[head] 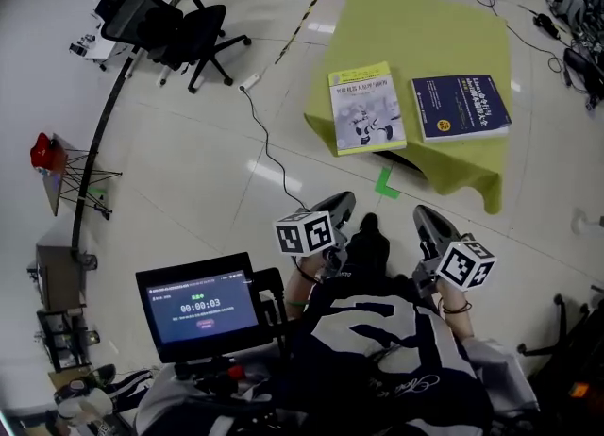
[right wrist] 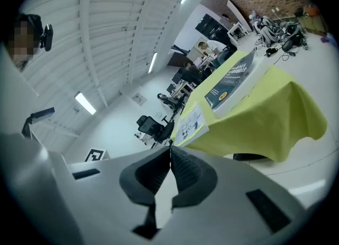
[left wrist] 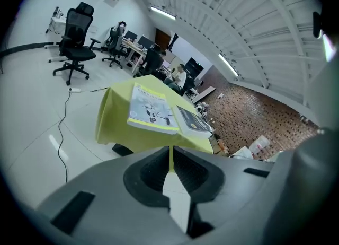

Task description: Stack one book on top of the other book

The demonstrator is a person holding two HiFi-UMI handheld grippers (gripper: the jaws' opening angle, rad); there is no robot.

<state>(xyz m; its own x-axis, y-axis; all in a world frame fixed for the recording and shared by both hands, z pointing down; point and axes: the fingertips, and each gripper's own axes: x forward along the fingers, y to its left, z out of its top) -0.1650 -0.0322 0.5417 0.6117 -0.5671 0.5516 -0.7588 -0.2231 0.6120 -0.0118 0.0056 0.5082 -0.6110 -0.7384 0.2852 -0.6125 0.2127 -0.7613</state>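
Two books lie side by side on a low table draped in a yellow-green cloth (head: 472, 165): a pale yellow book (head: 367, 109) on the left and a dark blue book (head: 461, 106) on the right. Both grippers are held close to the person's body, well short of the table. The left gripper (head: 342, 204) is shut and holds nothing. So is the right gripper (head: 427, 218). In the left gripper view the shut left gripper (left wrist: 170, 149) points toward the pale book (left wrist: 152, 111) and blue book (left wrist: 194, 122). In the right gripper view the shut right gripper (right wrist: 170, 148) faces the blue book (right wrist: 231, 78) and pale book (right wrist: 191, 125).
Black office chairs (head: 179, 24) stand at the far left. A cable (head: 269, 146) runs across the tiled floor toward the table. A green tape mark (head: 385, 182) lies at the table's near side. A screen showing a timer (head: 200, 310) sits by the person's left.
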